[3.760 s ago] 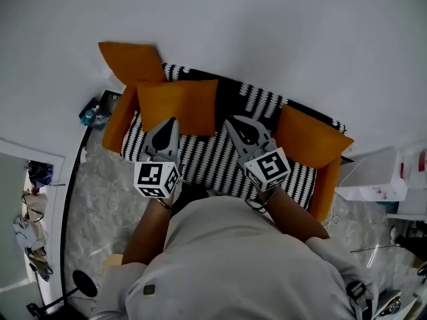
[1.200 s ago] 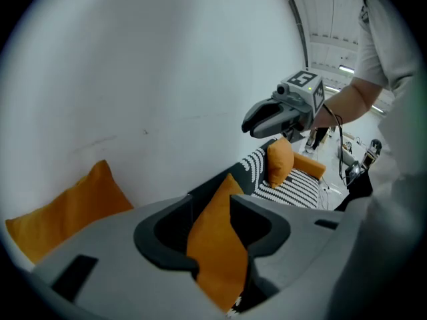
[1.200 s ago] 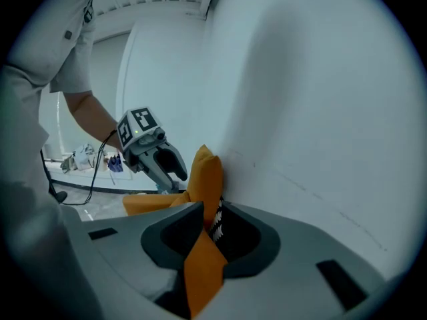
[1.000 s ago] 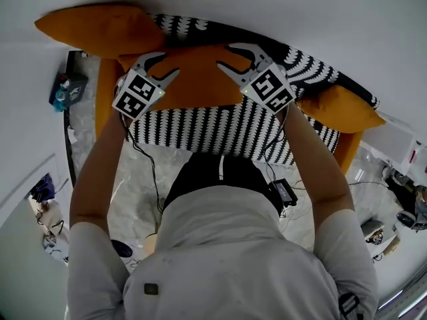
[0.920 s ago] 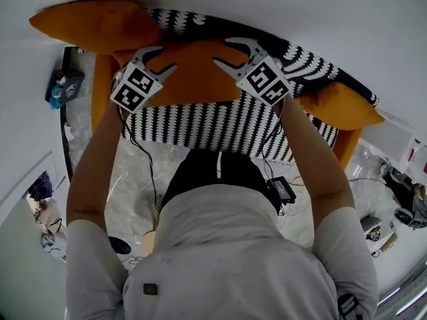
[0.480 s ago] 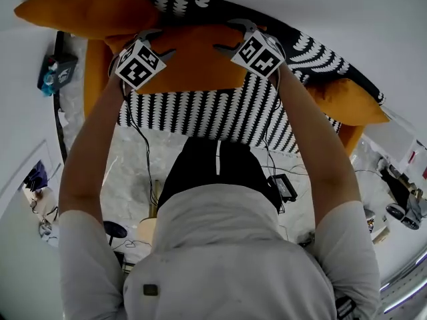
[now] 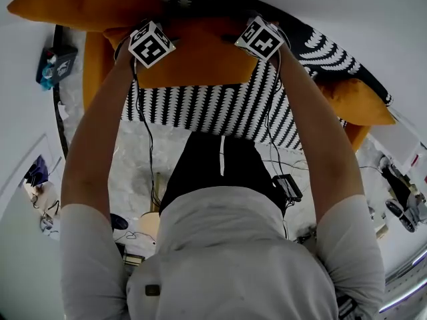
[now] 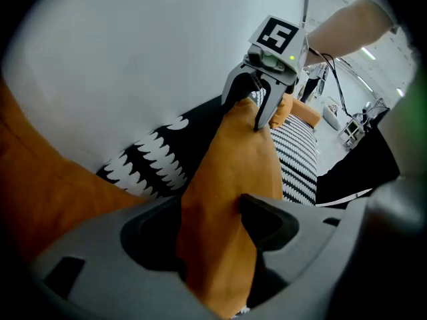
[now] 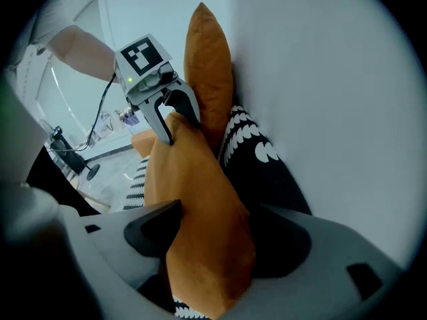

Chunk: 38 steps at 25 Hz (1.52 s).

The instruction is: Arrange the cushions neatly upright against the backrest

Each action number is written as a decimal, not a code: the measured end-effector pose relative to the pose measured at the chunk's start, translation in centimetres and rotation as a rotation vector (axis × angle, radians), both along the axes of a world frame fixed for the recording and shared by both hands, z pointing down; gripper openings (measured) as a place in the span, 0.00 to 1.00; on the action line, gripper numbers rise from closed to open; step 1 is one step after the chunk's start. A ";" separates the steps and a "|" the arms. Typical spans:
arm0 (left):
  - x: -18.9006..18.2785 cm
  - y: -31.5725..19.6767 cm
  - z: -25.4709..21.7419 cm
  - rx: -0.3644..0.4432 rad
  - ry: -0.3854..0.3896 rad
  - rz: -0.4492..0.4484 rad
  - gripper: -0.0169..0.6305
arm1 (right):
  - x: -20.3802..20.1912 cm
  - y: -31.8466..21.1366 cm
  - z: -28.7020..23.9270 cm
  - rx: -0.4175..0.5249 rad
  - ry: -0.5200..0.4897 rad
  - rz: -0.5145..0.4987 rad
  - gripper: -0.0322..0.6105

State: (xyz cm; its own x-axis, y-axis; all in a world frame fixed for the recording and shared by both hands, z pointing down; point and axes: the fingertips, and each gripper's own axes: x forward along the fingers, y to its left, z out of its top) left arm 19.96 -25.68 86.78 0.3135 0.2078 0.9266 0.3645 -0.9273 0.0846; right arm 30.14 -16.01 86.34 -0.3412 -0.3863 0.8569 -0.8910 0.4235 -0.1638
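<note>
The middle cushion [image 7: 193, 59] sat at twelve o'clock in the head view, on the striped seat [image 7: 220, 109] of the sofa. Its top edge ran along the black-and-white backrest [image 7: 313, 45]. Both grippers reached down onto that edge, one near each upper corner.

The left gripper [image 8: 212, 209] had just been opening and its jaws stood wide apart, with the cushion's orange top edge between them. In its own view the fabric filled most of the gap. One pad [image 8: 257, 212] seemed to brush the cloth, though whether it pressed was hard to judge.

The right gripper [image 9: 217, 212] had just been opening as well. Its jaws were as wide as the other's, around the same edge, with a dark gap showing on the backrest side. Each gripper appeared in the other's view, straddling the far corner.

A second cushion [image 7: 87, 2] lay at ten o'clock from the middle one, close against the white wall [image 7: 373, 19] — in the right gripper view it stood upright on end. A third cushion [image 7: 357, 102] rested at four o'clock, at the sofa's far end and well apart from the grippers.
</note>
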 end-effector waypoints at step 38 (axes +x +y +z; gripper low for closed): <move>-2.5 6.9 -4.1 0.013 0.001 -0.038 0.12 | -4.4 8.0 -4.0 0.102 0.102 -0.025 0.12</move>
